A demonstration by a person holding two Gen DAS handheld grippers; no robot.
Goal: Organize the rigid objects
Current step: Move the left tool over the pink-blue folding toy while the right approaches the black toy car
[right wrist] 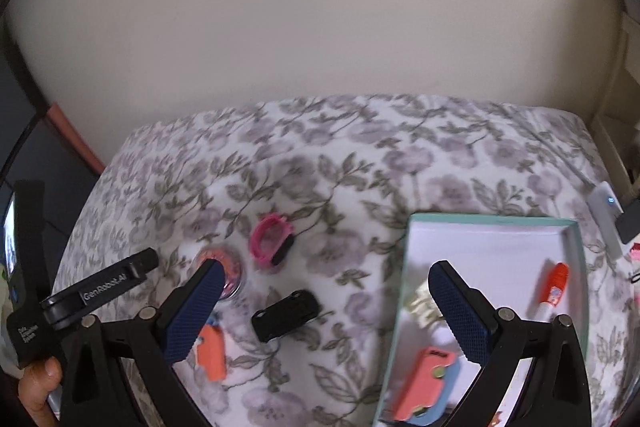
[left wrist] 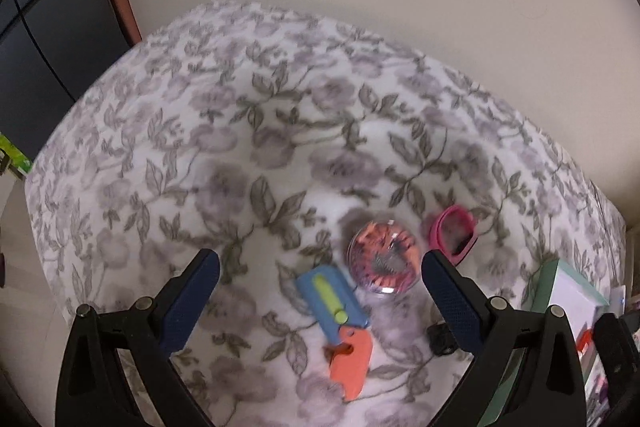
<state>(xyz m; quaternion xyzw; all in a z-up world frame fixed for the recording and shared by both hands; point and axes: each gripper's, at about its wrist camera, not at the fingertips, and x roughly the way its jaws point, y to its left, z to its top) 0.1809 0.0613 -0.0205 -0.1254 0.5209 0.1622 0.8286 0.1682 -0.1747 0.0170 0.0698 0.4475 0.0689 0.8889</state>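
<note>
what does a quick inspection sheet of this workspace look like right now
surface: floral bedspread, soft and uneven.
job's things: teal-rimmed box holds a red marker and a pink-and-blue toy; loose on the spread are a blue-and-orange toy, a clear round case, a pink clip and a black clip.
clutter: white device at the right edge.
grippers: left gripper and right gripper both open, empty.
cables: nothing seen.
surroundings: plain wall.
</note>
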